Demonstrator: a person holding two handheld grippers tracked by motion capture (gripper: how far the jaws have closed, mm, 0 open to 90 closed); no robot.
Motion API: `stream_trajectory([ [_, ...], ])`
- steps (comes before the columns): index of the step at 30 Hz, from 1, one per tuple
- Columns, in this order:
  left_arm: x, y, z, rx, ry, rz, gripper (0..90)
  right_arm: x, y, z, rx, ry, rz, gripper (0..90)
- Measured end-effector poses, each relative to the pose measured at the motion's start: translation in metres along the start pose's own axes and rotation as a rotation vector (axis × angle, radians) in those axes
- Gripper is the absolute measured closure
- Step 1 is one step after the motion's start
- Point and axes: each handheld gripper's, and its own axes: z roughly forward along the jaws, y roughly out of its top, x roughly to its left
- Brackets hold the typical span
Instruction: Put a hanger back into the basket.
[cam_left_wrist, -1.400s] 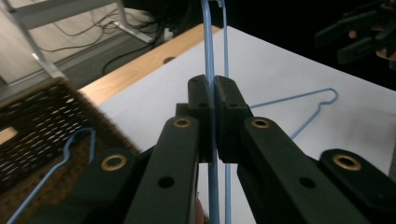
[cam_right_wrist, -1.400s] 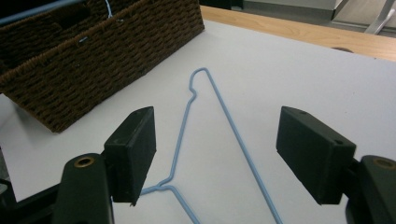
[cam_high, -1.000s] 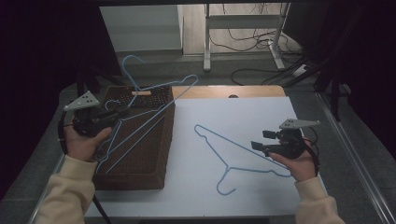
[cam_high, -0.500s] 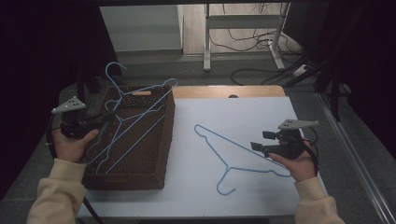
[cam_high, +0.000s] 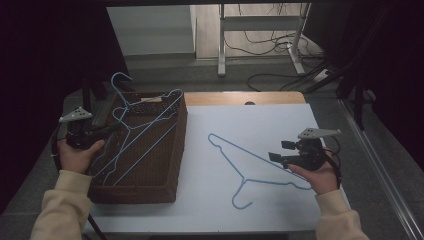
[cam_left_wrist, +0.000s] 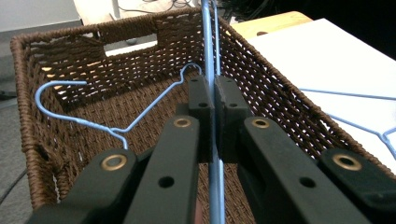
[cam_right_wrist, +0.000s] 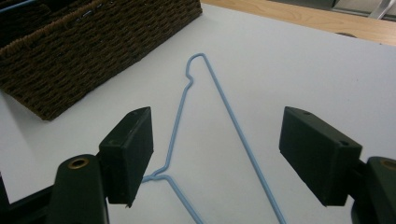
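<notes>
Leftmost, left gripper (cam_high: 107, 131): held in the person's left hand (cam_high: 79, 152) at the left edge of the wicker basket, its jaws pressed together on the wire of a blue hanger.
Held hanger (cam_high: 145, 127): a blue wire hanger, clamped between the left gripper's pads; in the left gripper view its wire (cam_left_wrist: 208, 56) runs straight out ahead of the jaws toward the basket's far wall, tilted across the basket, with its far end at the far rim.
Second hanger in the basket (cam_left_wrist: 93, 122): blue wire, down inside, ahead and to the left of the left gripper's jaws in that gripper's own view, its hook curled toward the left wall.
Wicker basket (cam_high: 150, 187): dark brown, rectangular, directly under and in front of the left gripper; it stands partly on the white sheet's left side.
White sheet (cam_high: 280, 120): covers the table between the two grippers.
Loose hanger (cam_high: 250, 172): blue wire, lying flat on the sheet just in front of the right gripper, hook toward the near edge, apart from the basket.
Right gripper (cam_high: 278, 151): held in the right hand (cam_high: 320, 175), jaws spread wide, nothing between the pads; the loose hanger's wire (cam_right_wrist: 233, 126) lies on the sheet beyond the gap.
</notes>
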Motion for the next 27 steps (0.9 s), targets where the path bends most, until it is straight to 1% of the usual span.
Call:
stream_trajectory([
  [7,0.005,-0.004,-0.006,0.005,0.011,-0.003,86.3,0.000,0.000,-0.001,-0.002,0.002,0.002,26.3],
  [10,0.007,-0.007,-0.004,0.018,0.016,-0.006,86.3,0.000,0.000,-0.001,-0.001,0.003,0.002,26.3],
  [15,0.008,-0.012,0.006,0.040,0.006,-0.014,86.3,0.000,0.001,0.000,0.002,0.004,0.000,26.3],
  [19,0.006,-0.017,0.016,0.071,0.002,-0.014,86.3,0.000,0.000,0.000,0.005,0.005,0.000,26.3],
  [22,0.004,-0.020,0.023,0.085,-0.001,-0.017,86.3,0.000,0.000,-0.001,0.003,0.003,0.003,26.3],
  [23,0.003,-0.021,0.025,0.098,-0.004,-0.015,86.3,-0.001,0.000,-0.001,0.003,0.003,0.002,26.3],
  [25,0.003,-0.023,0.029,0.114,-0.002,-0.020,86.3,-0.001,0.000,-0.002,0.002,0.003,0.001,26.3],
  [27,0.004,-0.026,0.032,0.133,0.004,-0.039,86.2,-0.001,0.000,-0.001,0.004,0.004,0.001,26.2],
])
